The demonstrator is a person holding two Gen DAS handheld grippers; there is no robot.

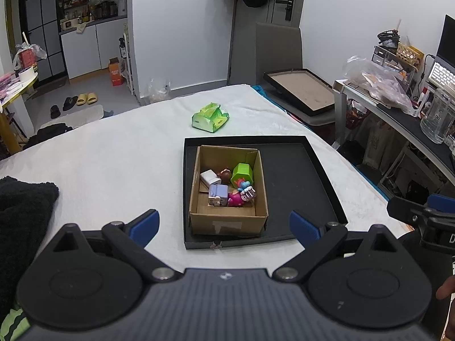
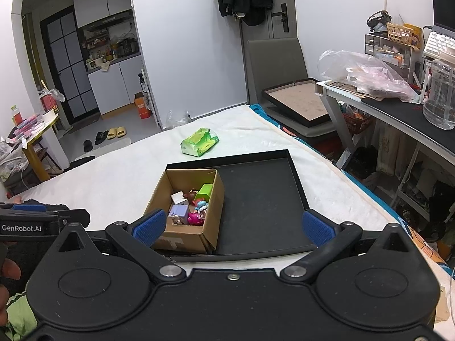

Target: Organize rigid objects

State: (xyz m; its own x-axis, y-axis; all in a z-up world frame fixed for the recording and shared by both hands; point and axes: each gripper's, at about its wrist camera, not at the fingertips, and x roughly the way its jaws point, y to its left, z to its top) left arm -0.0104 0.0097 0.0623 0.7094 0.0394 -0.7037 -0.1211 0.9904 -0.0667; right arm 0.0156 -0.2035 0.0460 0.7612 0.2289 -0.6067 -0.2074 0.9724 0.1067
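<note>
An open cardboard box [image 1: 227, 221] [image 2: 210, 196] stands in the left half of a shallow black tray [image 1: 298, 179] [image 2: 261, 201] on a white-covered table. The box holds several small toys: a green cup-like piece [image 1: 242, 172] [image 2: 205, 191], a white block [image 1: 210, 177], a brown figure [image 1: 225, 174], a lilac block [image 1: 218, 194] [image 2: 178, 212] and a pink and blue figure [image 1: 240, 194] [image 2: 198, 213]. My left gripper [image 1: 224, 227] is open and empty, in front of the tray. My right gripper [image 2: 233, 226] is open and empty, over the tray's near edge.
A green tissue pack [image 1: 210, 117] [image 2: 200, 141] lies on the table beyond the tray. Dark cloth [image 1: 22, 207] lies at the left. A cluttered desk [image 2: 398, 105] stands at the right. A dark framed tray [image 1: 301, 91] rests on a chair behind the table.
</note>
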